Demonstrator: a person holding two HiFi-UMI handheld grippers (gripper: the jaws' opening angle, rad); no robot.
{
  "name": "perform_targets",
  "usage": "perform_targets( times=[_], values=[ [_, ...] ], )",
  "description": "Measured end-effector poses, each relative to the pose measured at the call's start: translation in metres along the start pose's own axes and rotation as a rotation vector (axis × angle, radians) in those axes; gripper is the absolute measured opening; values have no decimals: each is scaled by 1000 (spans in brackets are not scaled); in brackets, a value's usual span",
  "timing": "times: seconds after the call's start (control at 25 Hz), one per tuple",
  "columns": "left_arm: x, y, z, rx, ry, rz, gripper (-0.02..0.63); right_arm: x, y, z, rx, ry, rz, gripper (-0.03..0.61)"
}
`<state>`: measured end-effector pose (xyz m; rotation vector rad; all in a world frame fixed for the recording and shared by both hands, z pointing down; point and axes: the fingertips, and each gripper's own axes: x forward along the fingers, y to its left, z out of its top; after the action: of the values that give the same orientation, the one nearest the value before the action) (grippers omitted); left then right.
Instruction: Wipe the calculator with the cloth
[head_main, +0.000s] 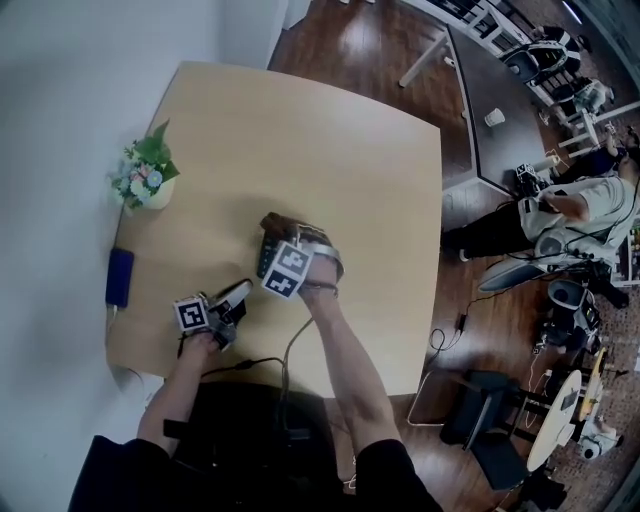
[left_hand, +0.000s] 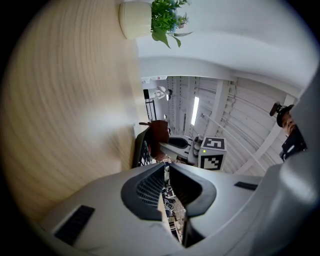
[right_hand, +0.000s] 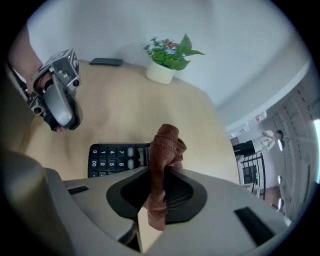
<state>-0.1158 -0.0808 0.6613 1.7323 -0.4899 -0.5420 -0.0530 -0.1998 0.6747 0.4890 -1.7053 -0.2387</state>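
Rust-brown cloth (right_hand: 169, 145) is clamped between the jaws of the right gripper (right_hand: 161, 174). A bunched fold stands above the tips and a tail hangs below. Just beyond it, the black calculator (right_hand: 112, 159) lies flat on the pale wooden table (right_hand: 130, 105); whether the cloth touches it cannot be told. The left gripper (left_hand: 166, 166) is near the calculator but apart from it, jaws together on nothing. Farther back stands a potted plant (right_hand: 167, 62).
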Motion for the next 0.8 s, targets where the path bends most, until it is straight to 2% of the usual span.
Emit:
perform_targets(
  times=[0.2, 0.44, 0.56, 0.64, 0.72, 0.8],
  values=[
    [-4, 4, 3, -2, 5, 14, 32, -4, 63, 9, -72, 5, 105, 66],
    [-2, 6, -1, -2, 12, 5, 31, -17, 132, 2, -128, 29, 208, 66],
    [-2, 7, -2, -1, 18, 13, 31, -30, 165, -10, -92, 20, 349, 66],
    [-1, 5, -2, -2, 19, 15, 31, -39, 166, -21, -21, -4, 408, 66],
    [-1, 5, -2, 1, 22, 15, 29, -46, 133, -33, 95, -36, 369, 66],
    [-1, 5, -1, 4, 23, 15, 29, -49, 75, -46, 205, -55, 229, 66]
  ],
)
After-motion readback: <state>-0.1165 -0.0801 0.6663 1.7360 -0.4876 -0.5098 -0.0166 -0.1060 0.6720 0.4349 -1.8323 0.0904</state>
